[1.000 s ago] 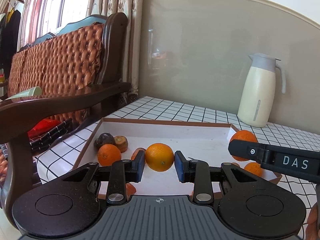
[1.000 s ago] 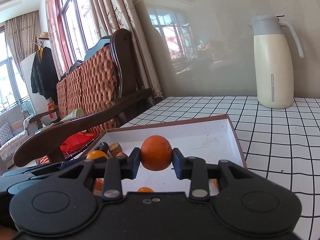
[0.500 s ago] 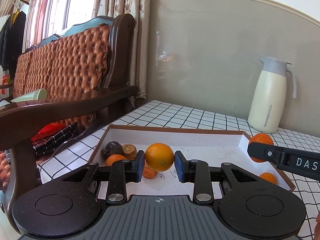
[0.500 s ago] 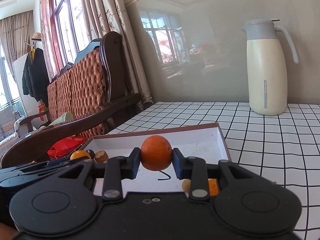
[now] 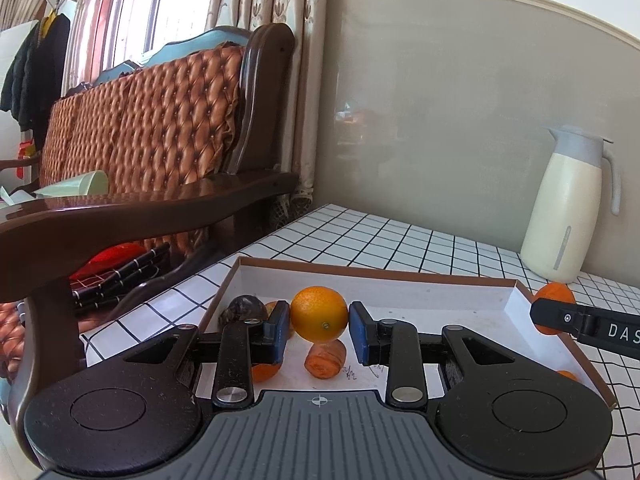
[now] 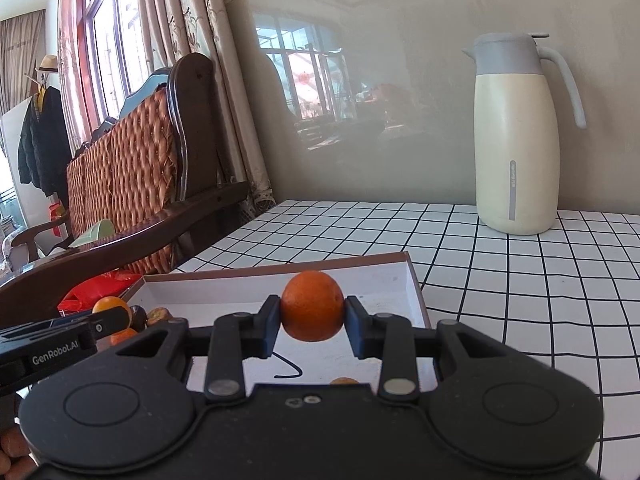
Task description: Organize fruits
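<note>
My left gripper (image 5: 319,332) is shut on a bright orange (image 5: 319,314) and holds it above the near left part of a shallow white box (image 5: 400,292) with a brown rim. Below it lie a dark round fruit (image 5: 244,308), a carrot-like orange piece (image 5: 326,358) and a small orange (image 5: 264,372). My right gripper (image 6: 312,326) is shut on a darker orange (image 6: 312,306) above the box's right side (image 6: 414,292). That orange and a finger of the right gripper show at the right of the left wrist view (image 5: 554,308).
A cream thermos jug (image 6: 516,136) stands at the back right on the white tiled table (image 6: 520,280). A dark wooden sofa (image 5: 160,140) with a padded back stands left of the table. A wall runs behind.
Both grippers have risen and drawn back from the box with their oranges still held. The box now looks lower and farther in both views.
</note>
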Demonstrator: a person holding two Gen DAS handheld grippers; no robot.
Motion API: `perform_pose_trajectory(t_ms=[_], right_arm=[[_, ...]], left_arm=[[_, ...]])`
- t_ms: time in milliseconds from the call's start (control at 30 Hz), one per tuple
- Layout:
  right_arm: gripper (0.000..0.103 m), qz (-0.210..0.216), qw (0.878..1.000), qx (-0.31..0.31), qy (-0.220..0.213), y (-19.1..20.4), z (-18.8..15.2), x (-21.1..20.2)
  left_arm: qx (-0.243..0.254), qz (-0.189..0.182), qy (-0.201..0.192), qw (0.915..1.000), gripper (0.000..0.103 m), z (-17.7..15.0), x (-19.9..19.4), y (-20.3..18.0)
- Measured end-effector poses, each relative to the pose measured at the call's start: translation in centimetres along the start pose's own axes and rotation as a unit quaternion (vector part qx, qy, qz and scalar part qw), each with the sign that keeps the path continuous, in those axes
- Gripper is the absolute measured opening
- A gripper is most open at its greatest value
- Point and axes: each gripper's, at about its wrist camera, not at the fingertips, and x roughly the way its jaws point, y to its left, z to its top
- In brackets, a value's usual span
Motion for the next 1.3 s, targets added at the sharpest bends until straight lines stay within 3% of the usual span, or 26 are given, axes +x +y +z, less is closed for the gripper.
perform_pose_trajectory(t_ms=[367,433,467,500,533,567,633,667,1000,1300], right_arm=[[0.027,-0.018,1.000,-0.008,0.012,-0.1,0.8,2.2],[0.031,-0.025,0.999,-0.012,0.019,-0.1,0.8,2.6],[0.049,-0.032,0.999,-0.018,0.020,0.0,0.8,2.6],[0.077,-0.044,0.999,-0.021,0.014,0.1,0.9,2.3],[0.088,-0.057,0.998,-0.020,-0.008,0.2,1.0,1.4],[0.097,-0.062,0.997,-0.015,-0.046,0.2,1.3,-0.1],[0.097,-0.060,0.991,-0.015,-0.121,0.5,1.3,-2.6],[0.097,-0.056,0.989,-0.022,-0.133,0.6,1.4,-3.2],[0.097,-0.022,0.994,0.011,-0.103,-0.8,0.9,-3.6],[0.097,-0.017,0.995,-0.015,-0.093,-0.1,0.1,-4.6]], left_arm=[[-0.007,0.014,0.012,0.9998,0.033,-0.2,1.3,0.7],[-0.006,0.015,0.019,0.9997,0.033,-0.2,1.7,0.7],[-0.005,0.016,0.025,0.9995,0.035,-0.2,1.9,0.6],[-0.008,0.018,0.030,0.9994,0.064,-0.1,1.9,0.6],[-0.016,0.026,0.028,0.9991,0.103,0.1,1.6,0.7],[-0.024,0.033,0.011,0.9991,0.103,0.3,0.9,0.8],[-0.017,0.030,-0.027,0.9990,0.103,1.0,-0.7,0.7],[-0.008,0.034,-0.038,0.9987,0.103,1.3,-1.1,0.6],[0.002,0.040,-0.016,0.9991,0.103,1.2,-1.6,0.6],[0.009,0.043,-0.007,0.9990,0.103,0.5,-2.8,-0.2]])
